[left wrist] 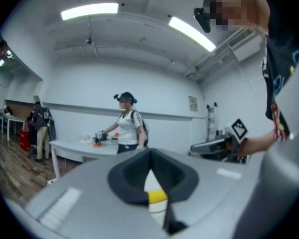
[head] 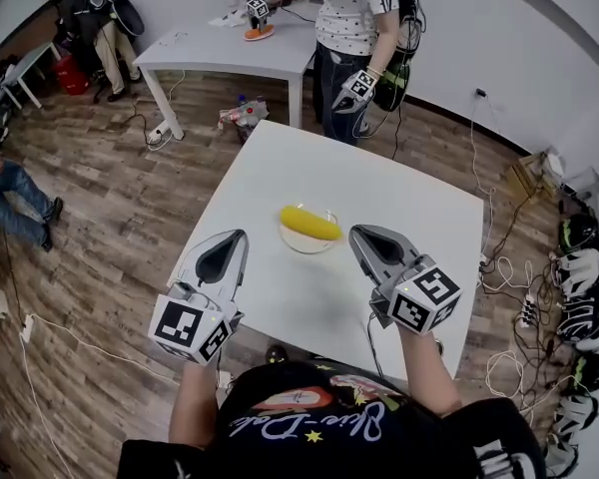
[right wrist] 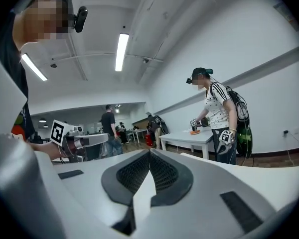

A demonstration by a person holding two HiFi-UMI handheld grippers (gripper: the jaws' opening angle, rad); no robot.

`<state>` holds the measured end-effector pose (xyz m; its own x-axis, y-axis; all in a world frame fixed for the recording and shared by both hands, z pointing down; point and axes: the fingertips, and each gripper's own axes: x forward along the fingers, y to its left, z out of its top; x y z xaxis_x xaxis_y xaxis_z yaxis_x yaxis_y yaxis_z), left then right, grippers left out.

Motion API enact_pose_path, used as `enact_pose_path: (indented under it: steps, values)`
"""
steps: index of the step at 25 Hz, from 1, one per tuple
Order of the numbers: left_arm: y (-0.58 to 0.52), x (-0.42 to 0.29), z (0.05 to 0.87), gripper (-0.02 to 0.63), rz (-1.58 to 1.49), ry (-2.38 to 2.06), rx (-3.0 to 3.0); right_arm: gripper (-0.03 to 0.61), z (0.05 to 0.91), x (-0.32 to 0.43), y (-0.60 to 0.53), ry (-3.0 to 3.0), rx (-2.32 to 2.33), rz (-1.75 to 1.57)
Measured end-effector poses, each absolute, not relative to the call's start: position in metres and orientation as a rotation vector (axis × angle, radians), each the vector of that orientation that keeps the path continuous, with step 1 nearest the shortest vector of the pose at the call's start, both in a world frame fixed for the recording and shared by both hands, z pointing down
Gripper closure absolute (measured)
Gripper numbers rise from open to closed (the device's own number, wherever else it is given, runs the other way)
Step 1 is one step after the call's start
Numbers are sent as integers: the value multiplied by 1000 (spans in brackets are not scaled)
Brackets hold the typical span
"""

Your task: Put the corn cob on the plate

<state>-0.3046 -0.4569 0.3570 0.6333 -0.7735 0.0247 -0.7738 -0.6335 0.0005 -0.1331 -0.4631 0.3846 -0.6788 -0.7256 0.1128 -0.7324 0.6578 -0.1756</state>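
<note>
A white square table (head: pixel 280 168) stands mid-room on a brown wood-plank floor (head: pixel 110 218). Beyond it, a person in a white spotted top (head: pixel 351 13) stands at a second white table (head: pixel 230 56), one arm reaching over a small orange object (head: pixel 259 34) on its top. Legs in blue jeans (head: pixel 15 193) stretch in from the left edge. Over on the right, loose white cables (head: pixel 504 267) snake across the floor beside a row of dark helmet-like items (head: pixel 579 267). Overhead, long strip lights (left wrist: pixel 89 11) glow.

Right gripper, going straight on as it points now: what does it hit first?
Looks free: the right gripper, shut and about level, aims over the white table; the corn cob on its plate lies lower. Depth uncertain.
</note>
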Motion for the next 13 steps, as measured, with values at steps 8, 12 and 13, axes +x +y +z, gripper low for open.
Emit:
enact_pose_path:
  steps: [8, 12, 13]
  values:
    - [-467, -327, 355, 615, 40, -1393, 2799, 561, 385, -149, -467, -2818, 1204, 362]
    - [-454, -327, 356, 615, 40, -1415, 2790, 563, 383, -147, -456, -2831, 1197, 355]
    - [-450, -327, 356, 615, 42, -1418, 2789, 561, 382, -146, -453, -2836, 1194, 353]
